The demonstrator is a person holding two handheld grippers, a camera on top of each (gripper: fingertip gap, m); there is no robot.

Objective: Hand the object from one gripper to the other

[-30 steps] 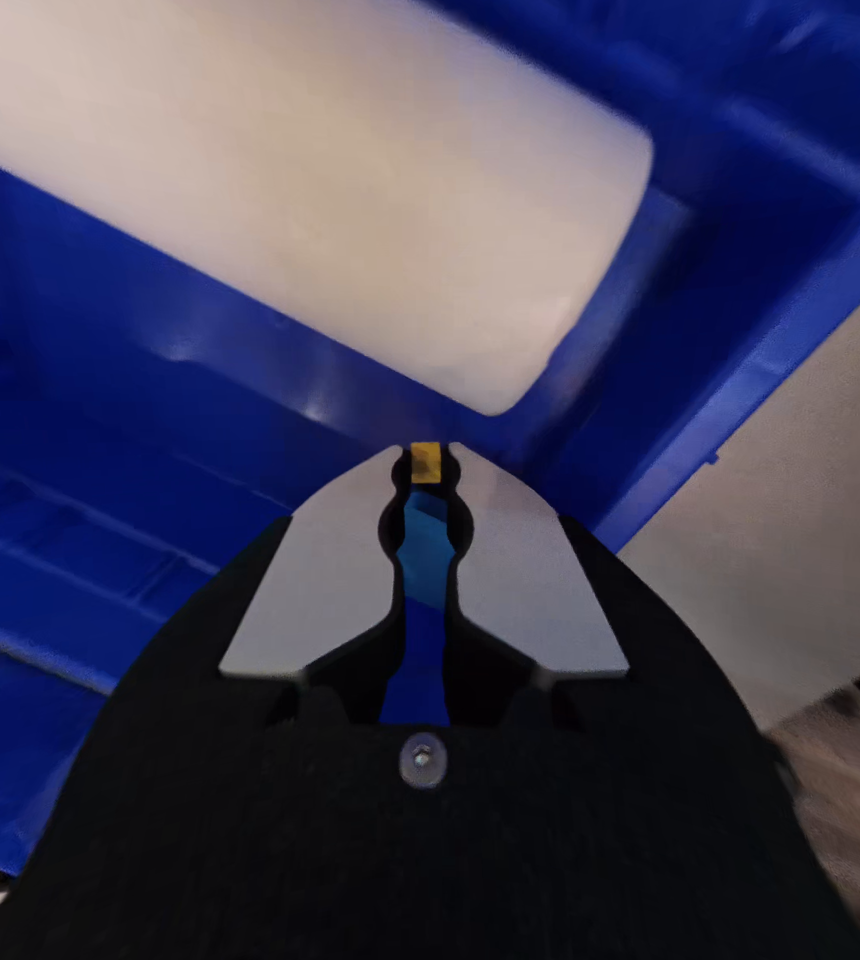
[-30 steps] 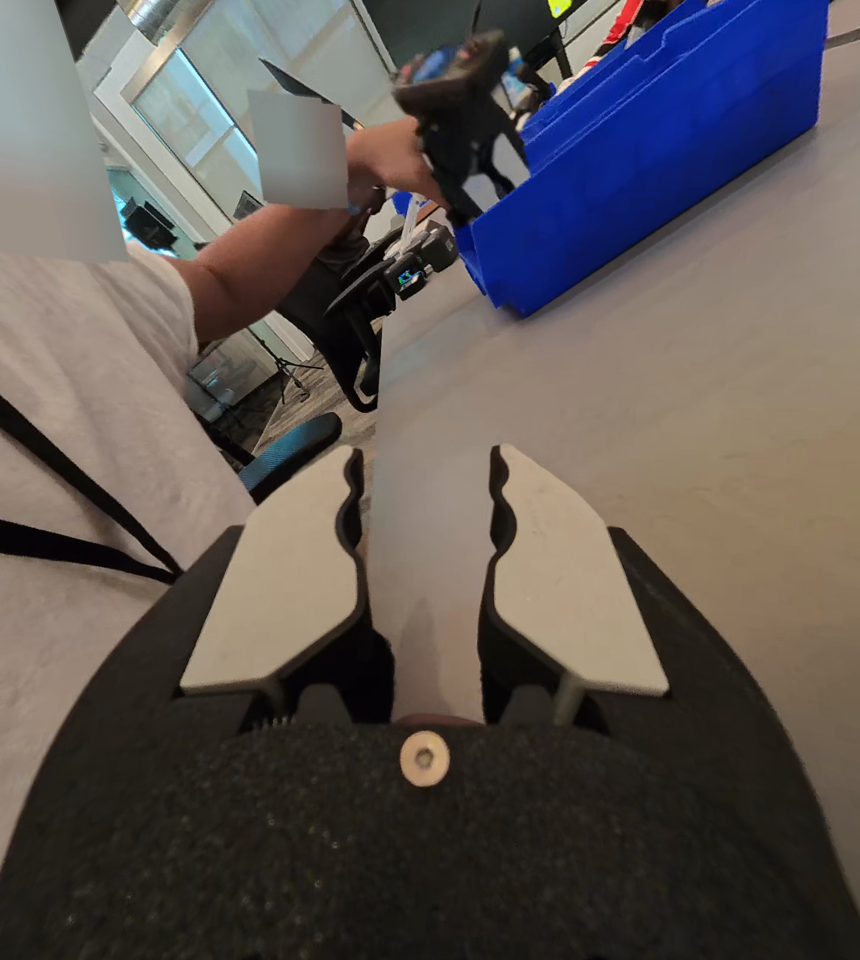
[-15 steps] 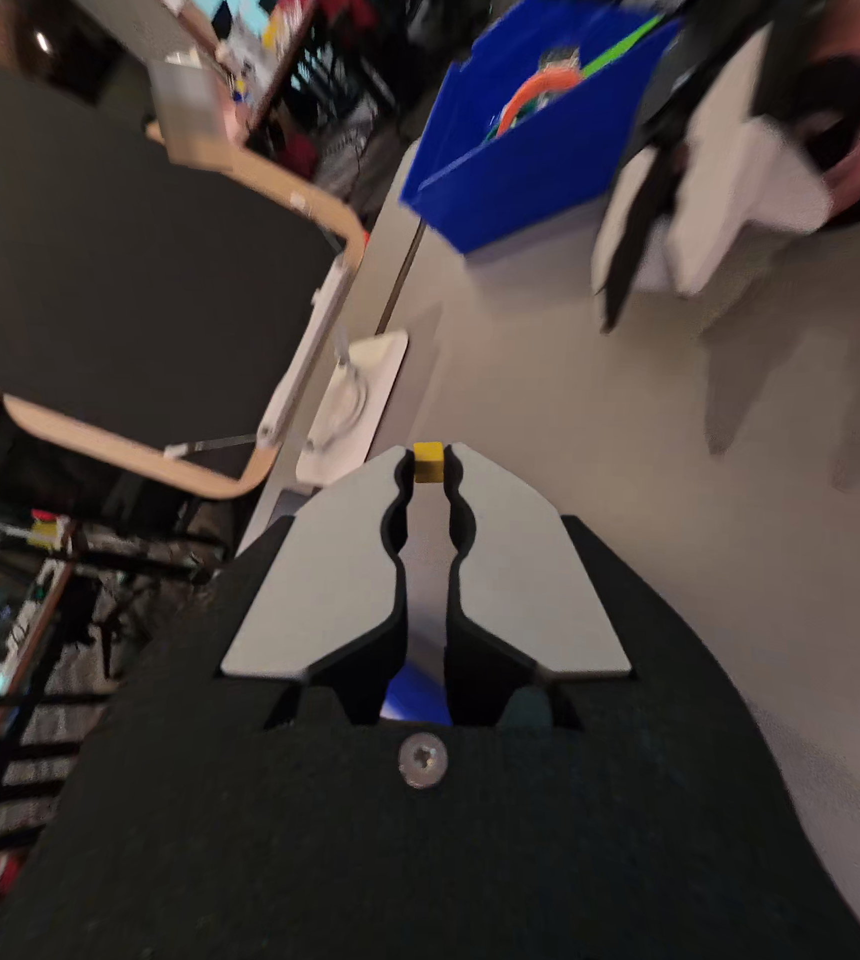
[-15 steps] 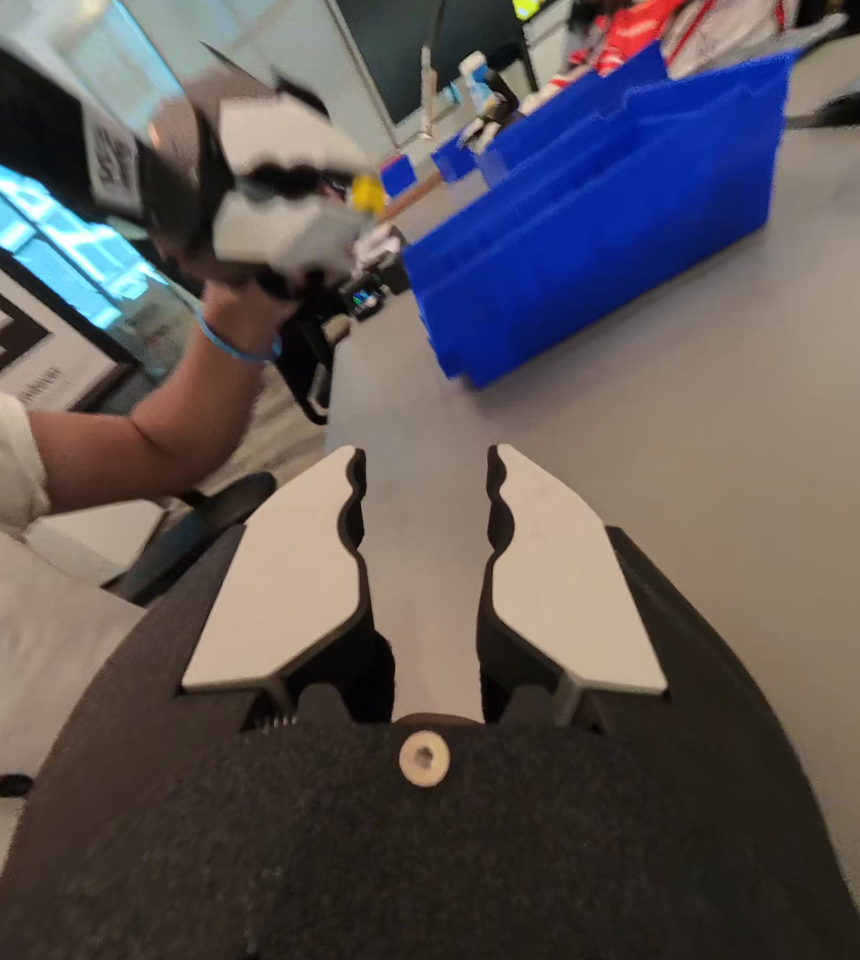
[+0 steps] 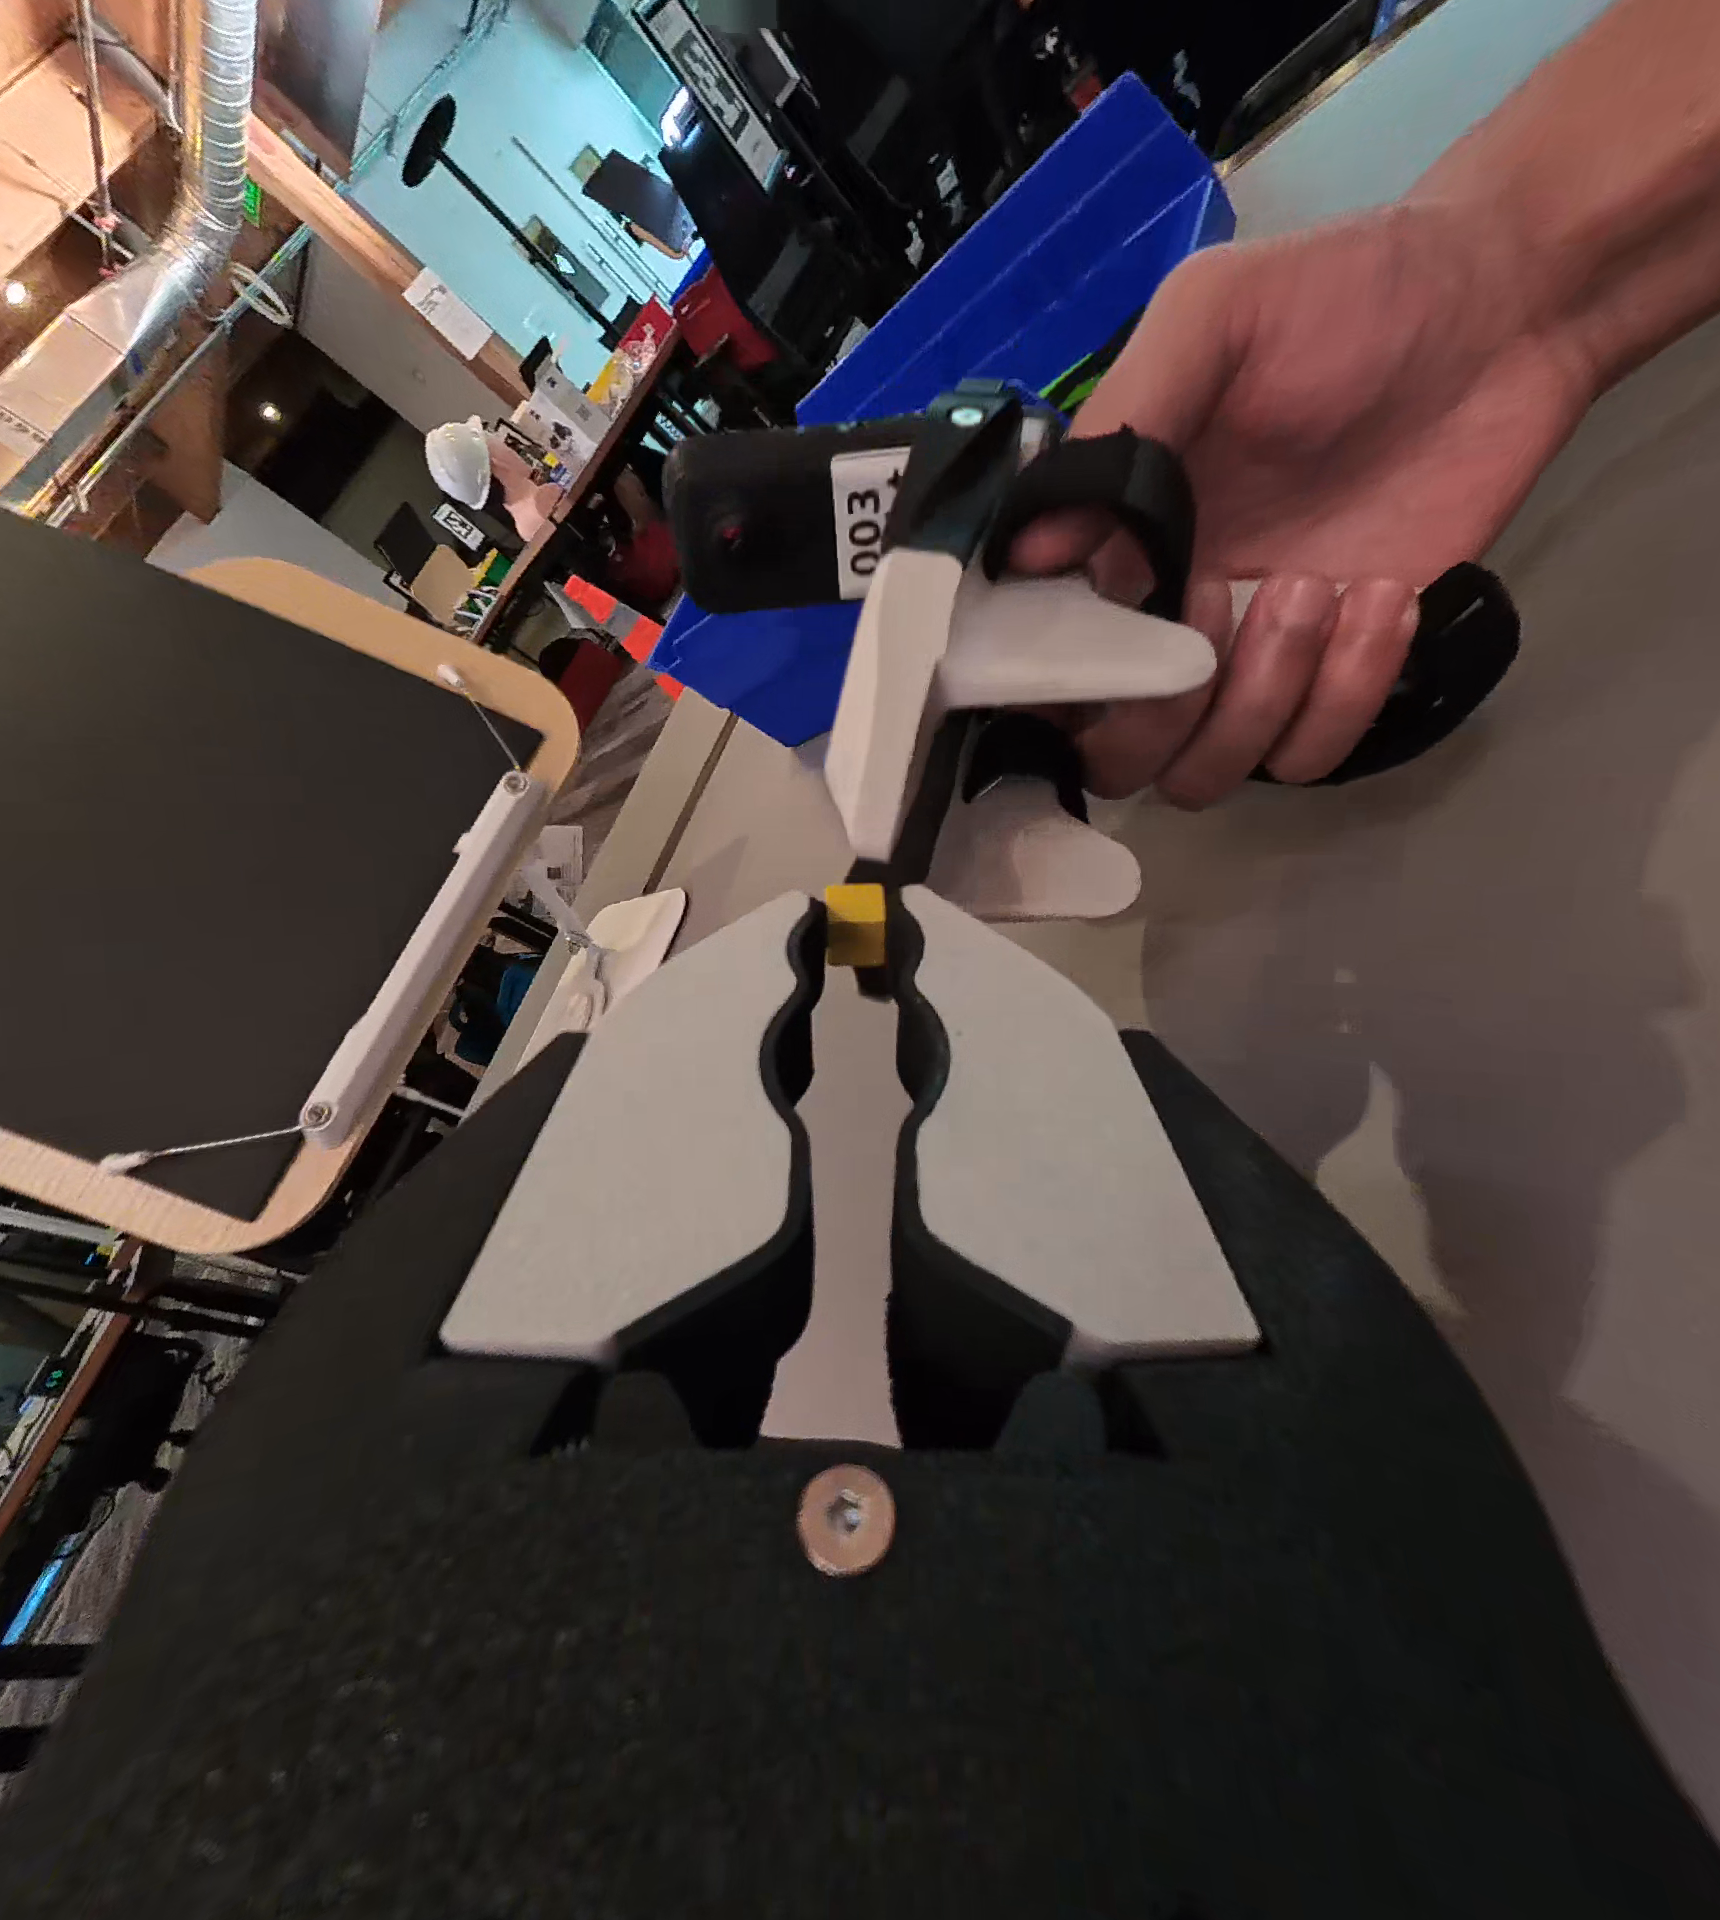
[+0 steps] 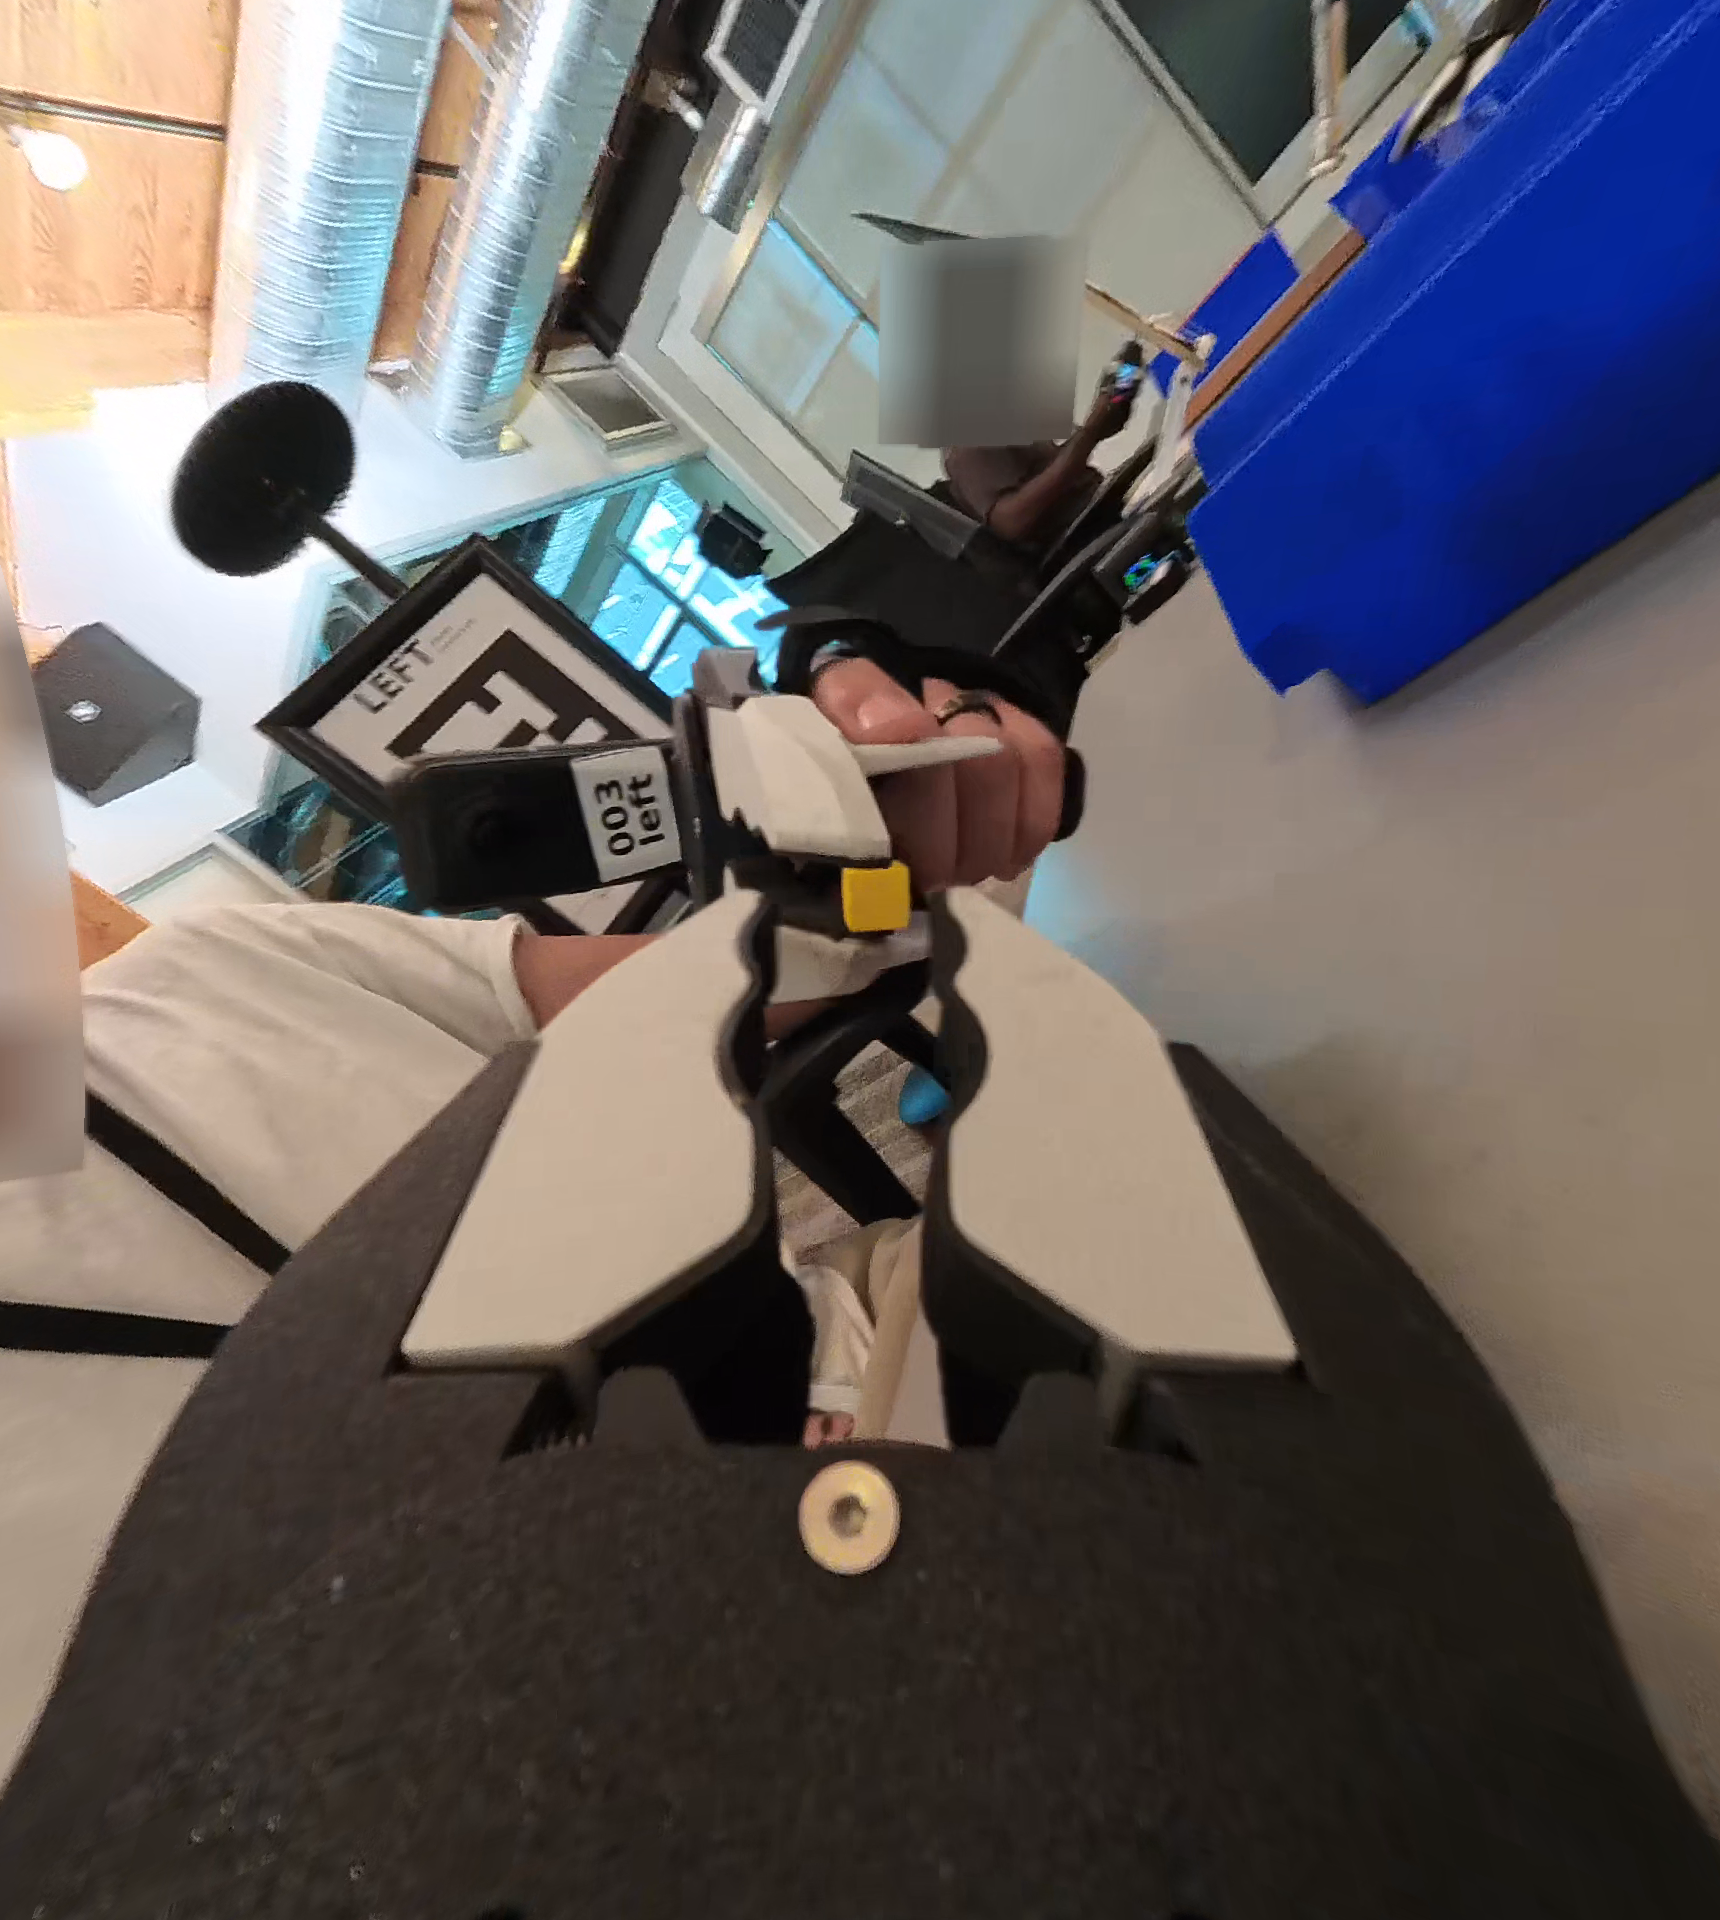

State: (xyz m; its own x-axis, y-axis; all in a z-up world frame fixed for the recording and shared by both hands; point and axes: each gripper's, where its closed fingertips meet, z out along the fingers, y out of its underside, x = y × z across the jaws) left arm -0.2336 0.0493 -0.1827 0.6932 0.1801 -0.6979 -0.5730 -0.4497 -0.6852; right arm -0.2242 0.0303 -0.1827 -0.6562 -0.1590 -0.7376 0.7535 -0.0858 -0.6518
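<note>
A small yellow cube [image 5: 854,924] is clamped at the tips of the left gripper [image 5: 852,914] above the grey table [image 5: 1562,1039], while the right gripper [image 6: 851,920], jaws apart, is held with its tips around the cube, no contact confirmed.

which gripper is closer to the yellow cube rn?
Left. The left gripper is shut on the yellow cube at its fingertips. The right gripper is open, its fingertips either side of the cube but not yet closed on it.
</note>
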